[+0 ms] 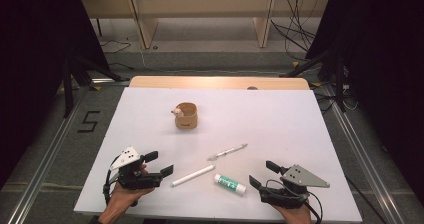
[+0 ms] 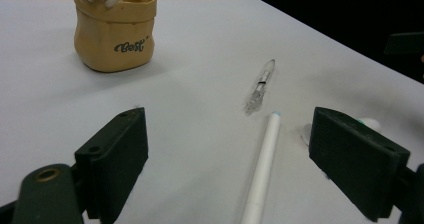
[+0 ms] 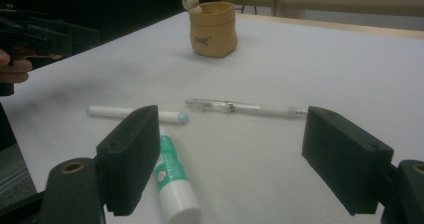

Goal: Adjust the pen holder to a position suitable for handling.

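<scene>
Both the left gripper [image 1: 159, 163] and the right gripper [image 1: 262, 173] stand wide and empty at the bottom of the high view. The likely step is a first pick: the left should approach the white cylindrical marker [image 1: 193, 175], lower centre, square across its barrel so it cannot roll. Counted on the white table sheet [image 1: 280, 119]: one marker, one clear plastic pen [image 1: 227, 152], one green-and-white glue stick [image 1: 230, 184], one tan pouch-shaped holder [image 1: 186, 116] at upper centre.

White marker [image 1: 193, 175], clear pen [image 1: 227, 152] and green-labelled, perhaps glue, stick [image 1: 230, 184], flat, apart, near edge.
</scene>
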Demonstrator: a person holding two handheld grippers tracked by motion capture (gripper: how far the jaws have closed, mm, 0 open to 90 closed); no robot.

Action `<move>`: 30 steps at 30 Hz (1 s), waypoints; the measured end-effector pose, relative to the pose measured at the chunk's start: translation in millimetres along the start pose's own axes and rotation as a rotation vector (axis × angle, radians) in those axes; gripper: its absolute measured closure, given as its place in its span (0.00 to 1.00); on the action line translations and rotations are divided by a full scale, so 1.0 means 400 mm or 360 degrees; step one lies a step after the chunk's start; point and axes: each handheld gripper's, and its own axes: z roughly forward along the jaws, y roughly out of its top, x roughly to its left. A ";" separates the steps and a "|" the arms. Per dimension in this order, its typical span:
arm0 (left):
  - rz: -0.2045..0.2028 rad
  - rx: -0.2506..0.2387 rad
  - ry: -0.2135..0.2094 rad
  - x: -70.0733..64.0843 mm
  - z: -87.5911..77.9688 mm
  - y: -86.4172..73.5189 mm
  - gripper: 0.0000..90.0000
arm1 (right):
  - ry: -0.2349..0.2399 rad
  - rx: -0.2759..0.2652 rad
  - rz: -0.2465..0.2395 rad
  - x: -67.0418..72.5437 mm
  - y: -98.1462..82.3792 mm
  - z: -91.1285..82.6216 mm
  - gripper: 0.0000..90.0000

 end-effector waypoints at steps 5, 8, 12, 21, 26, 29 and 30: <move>-0.0012 -0.0010 0.0000 0.001 0.000 0.001 0.17 | 0.0000 -0.0006 0.0002 -0.001 0.000 -0.002 0.27; -0.0024 -0.0019 0.0000 0.004 0.000 0.004 0.17 | 0.0002 -0.0001 -0.0001 -0.001 0.000 -0.001 0.27; -0.0088 -0.0032 0.0003 0.014 0.005 0.009 0.17 | -0.0002 -0.0003 0.0006 -0.002 0.001 0.001 0.27; -0.0103 -0.0058 0.0114 0.051 0.022 0.059 0.17 | -0.0011 -0.0012 0.0020 -0.007 0.002 0.000 0.27; -0.0130 -0.0040 0.0166 0.082 0.051 0.089 0.17 | -0.0007 -0.0010 0.0015 -0.005 0.002 0.003 0.27; -0.0164 -0.0043 0.0190 0.095 0.060 0.096 0.18 | -0.0009 -0.0013 0.0017 -0.005 0.002 0.003 0.27; -0.0174 -0.0030 0.0214 0.108 0.068 0.104 0.18 | -0.0009 -0.0013 0.0018 -0.005 0.002 0.003 0.27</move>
